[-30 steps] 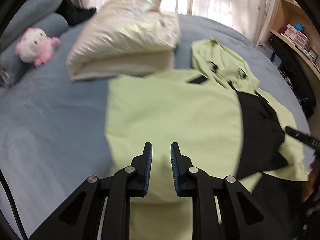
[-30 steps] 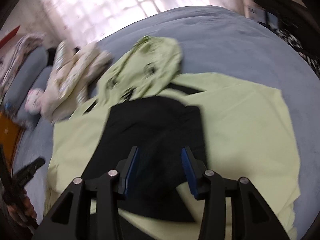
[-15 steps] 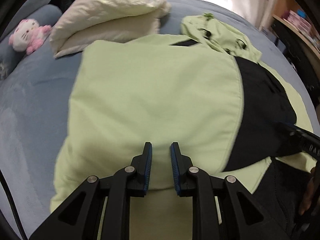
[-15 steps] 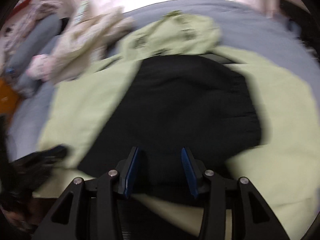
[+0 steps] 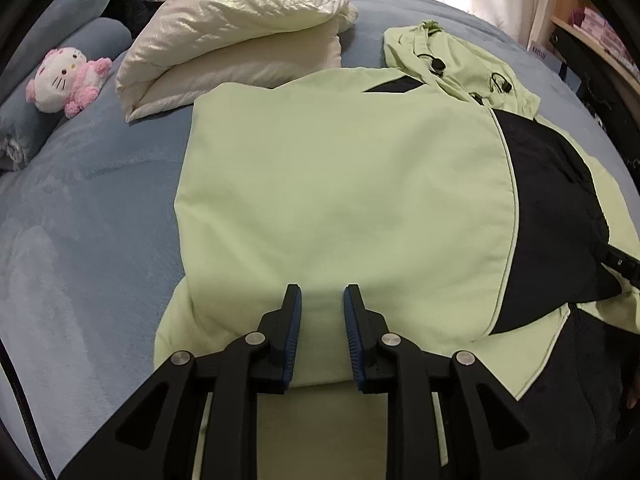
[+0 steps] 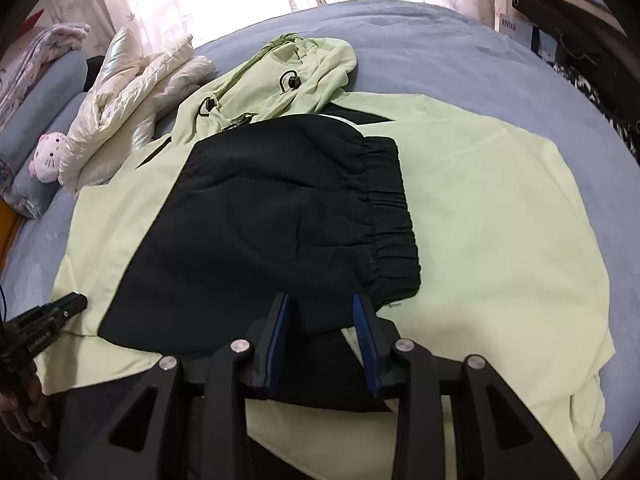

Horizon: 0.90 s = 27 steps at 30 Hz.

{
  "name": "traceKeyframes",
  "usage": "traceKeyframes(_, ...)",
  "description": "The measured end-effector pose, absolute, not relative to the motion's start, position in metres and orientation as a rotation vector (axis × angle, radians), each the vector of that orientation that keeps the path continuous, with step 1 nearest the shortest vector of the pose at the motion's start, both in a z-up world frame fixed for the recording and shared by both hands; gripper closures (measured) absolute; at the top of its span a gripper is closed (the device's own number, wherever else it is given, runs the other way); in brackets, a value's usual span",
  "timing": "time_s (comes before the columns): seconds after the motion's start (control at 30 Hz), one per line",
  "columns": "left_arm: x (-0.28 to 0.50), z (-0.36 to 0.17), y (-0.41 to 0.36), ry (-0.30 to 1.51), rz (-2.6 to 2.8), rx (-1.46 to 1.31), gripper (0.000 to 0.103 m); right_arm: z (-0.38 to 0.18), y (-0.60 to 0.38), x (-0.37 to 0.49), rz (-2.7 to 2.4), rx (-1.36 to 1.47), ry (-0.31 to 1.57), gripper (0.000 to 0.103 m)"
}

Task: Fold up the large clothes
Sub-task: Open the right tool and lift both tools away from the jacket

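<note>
I am hovering both tools over the pale green jacket [image 5: 340, 184], which is lying spread on the blue bed [image 5: 92, 208], hood [image 6: 288, 68] at the far end, long axis running away from me. My left gripper [image 5: 322, 300] is just opening, gapped over the near hem, gripping nothing. My right gripper [image 6: 320, 304] is just closing, parted astride the black sleeve [image 6: 276, 224] folded across the body, pads not yet pinching. The hem lies directly below both.
</note>
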State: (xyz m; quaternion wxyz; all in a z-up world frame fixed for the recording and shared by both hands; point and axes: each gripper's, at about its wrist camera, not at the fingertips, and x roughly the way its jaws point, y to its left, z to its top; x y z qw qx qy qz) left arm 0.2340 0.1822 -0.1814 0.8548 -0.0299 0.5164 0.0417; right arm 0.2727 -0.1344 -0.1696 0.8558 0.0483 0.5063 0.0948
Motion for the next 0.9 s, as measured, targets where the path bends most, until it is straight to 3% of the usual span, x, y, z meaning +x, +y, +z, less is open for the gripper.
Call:
traceKeyframes(0.27,0.257,-0.145,0.173,1.028,0.07,-0.039,0.06,-0.149,-0.105,0.287,0.305,0.162,1.064,0.07)
traceKeyframes(0.6,0.334,-0.164,0.172,0.994,0.121,-0.072,0.059,-0.155,-0.038,0.352,0.378,0.146,1.022,0.069)
traceKeyframes(0.9,0.37,-0.195,0.227,0.957,0.313,-0.088,0.059,-0.176,-0.092,0.393,0.226,0.118,1.001,0.07)
